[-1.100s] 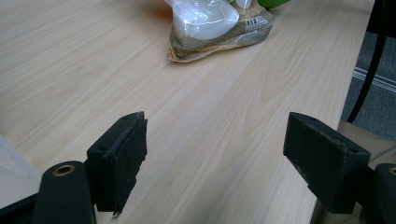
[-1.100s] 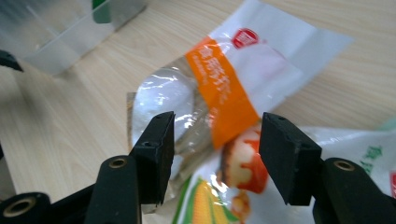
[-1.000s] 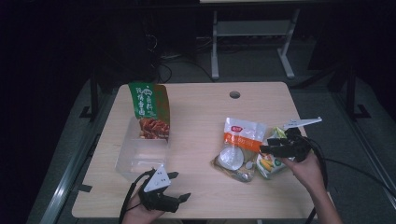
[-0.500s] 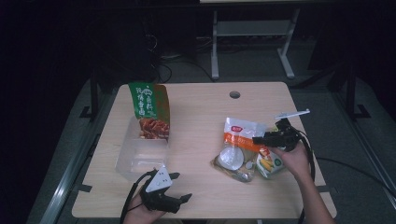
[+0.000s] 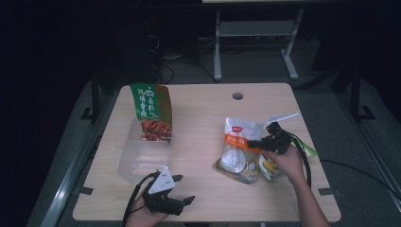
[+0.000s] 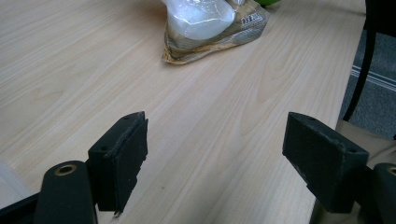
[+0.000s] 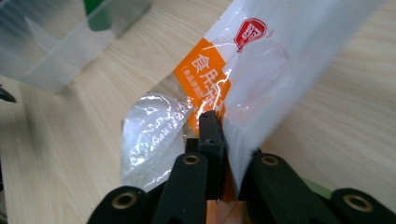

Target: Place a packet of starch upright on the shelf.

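Note:
A white and orange snack bag [image 5: 242,131] lies right of the table's middle. My right gripper [image 5: 251,143] is shut on its edge; the jaws have just been closing with the film between them. In the right gripper view the jaws [image 7: 223,140] pinch the bag [image 7: 261,60] and its film rises to the upper right. My left gripper [image 5: 184,189] stands open at the table's front edge. Its jaws [image 6: 215,154] hold nothing, over bare wood.
A clear plastic bin [image 5: 142,161] sits at the left with a green and brown snack bag [image 5: 151,111] upright in it. A clear pouch with white contents [image 5: 234,163] and a green-yellow pack [image 5: 267,168] lie by the right hand. A round hole [image 5: 237,96] marks the far edge.
My right gripper moved left from the table's right side to the white and orange bag and closed on its edge. The left gripper stayed in place.

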Available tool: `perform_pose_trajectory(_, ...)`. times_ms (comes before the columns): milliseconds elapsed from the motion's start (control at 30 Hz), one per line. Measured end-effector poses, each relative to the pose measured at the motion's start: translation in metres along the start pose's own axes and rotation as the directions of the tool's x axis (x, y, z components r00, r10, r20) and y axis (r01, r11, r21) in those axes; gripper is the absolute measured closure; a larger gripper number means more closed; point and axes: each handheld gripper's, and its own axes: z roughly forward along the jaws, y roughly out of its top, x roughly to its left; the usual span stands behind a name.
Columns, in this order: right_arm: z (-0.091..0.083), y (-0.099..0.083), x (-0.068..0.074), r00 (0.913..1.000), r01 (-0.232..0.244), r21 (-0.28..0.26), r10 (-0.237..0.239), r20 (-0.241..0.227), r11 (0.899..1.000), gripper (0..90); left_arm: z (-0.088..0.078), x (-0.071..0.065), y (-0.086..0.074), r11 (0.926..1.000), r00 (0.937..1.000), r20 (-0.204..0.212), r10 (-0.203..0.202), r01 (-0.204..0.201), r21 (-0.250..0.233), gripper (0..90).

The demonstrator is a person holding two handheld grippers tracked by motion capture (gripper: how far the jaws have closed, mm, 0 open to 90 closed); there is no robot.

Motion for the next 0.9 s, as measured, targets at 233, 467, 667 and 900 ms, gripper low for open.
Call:
perform_pose_trajectory(233, -0.009, 0.003, 0.023, 0.9970, 0.068, -0.065, -0.070, -0.033, 0.996, 89.7, 0.002, 0.000, 0.002, 1.0000, 0.9999, 0.012, -0.002, 0.002, -0.005, 21.9)
perform_pose_trajectory(467, -0.017, 0.006, 0.052, 0.9851, 0.157, -0.101, -0.163, -0.055, 0.982, 89.9, 0.000, -0.001, 0.009, 0.9991, 0.9992, 0.035, -0.022, 0.023, -0.034, 22.7)
perform_pose_trajectory(667, -0.017, 0.014, 0.078, 0.9675, 0.237, -0.104, -0.244, -0.066, 0.966, 90.0, -0.001, 0.001, 0.019, 0.9966, 0.9976, 0.054, -0.043, 0.047, -0.067, 22.8)
perform_pose_trajectory(900, -0.017, 0.020, 0.099, 0.9432, 0.293, -0.145, -0.310, -0.118, 0.945, 90.0, 0.012, 0.007, 0.030, 0.9964, 0.9980, 0.034, -0.053, 0.055, -0.065, 22.8)
